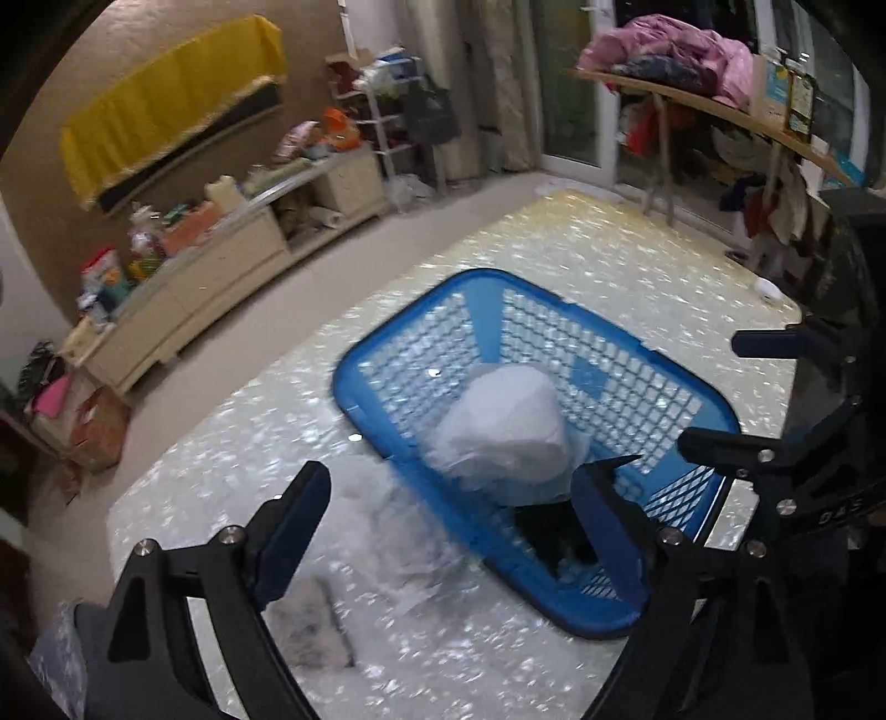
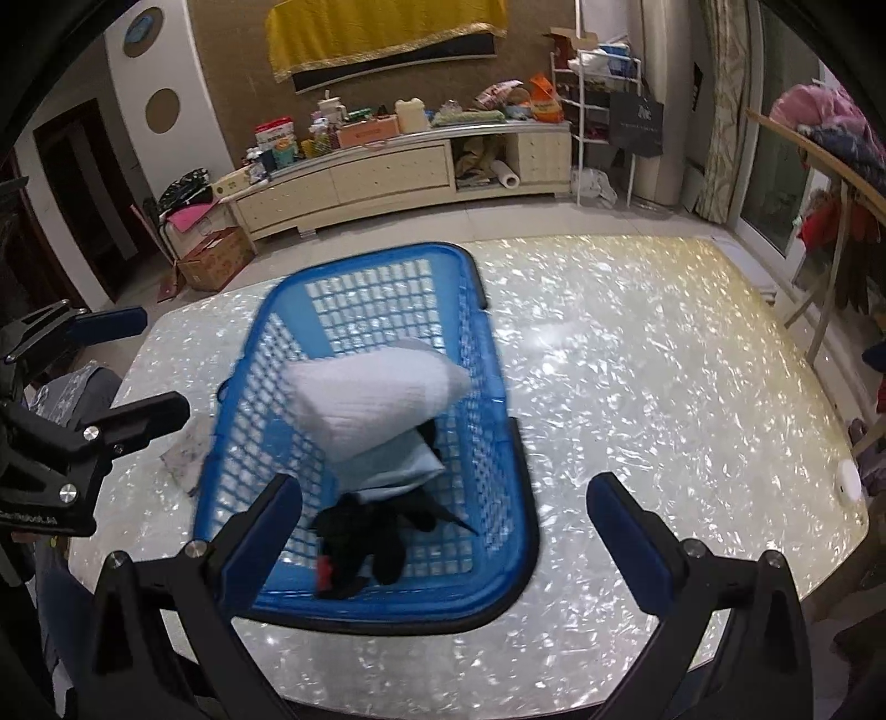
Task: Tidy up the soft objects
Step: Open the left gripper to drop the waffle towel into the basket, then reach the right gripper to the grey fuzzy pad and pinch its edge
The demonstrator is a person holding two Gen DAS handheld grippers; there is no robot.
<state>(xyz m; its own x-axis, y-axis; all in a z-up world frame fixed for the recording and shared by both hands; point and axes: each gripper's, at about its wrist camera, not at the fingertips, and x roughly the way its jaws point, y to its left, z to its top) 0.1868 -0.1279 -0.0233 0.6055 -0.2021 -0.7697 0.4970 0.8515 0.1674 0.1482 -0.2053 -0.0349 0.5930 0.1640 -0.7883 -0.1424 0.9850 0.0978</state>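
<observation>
I am holding both the left gripper (image 1: 451, 512) and the right gripper (image 2: 443, 531) spread wide and empty over the blue basket (image 2: 501, 443) on the bench (image 2: 637, 387). The white pillow (image 2: 376, 396) is sitting inside it, tilted, long axis crossing the basket, leaning on black cloth (image 2: 365, 531) (blurred). I am worrying it tips out over the basket's rim.

A long cream cabinet (image 2: 387, 171) stands against the brown wall, its top crowded with boxes and packets. Above it hangs a yellow cloth (image 2: 382, 27), and a cardboard box (image 2: 216, 260) sits on the floor, possibly open.
</observation>
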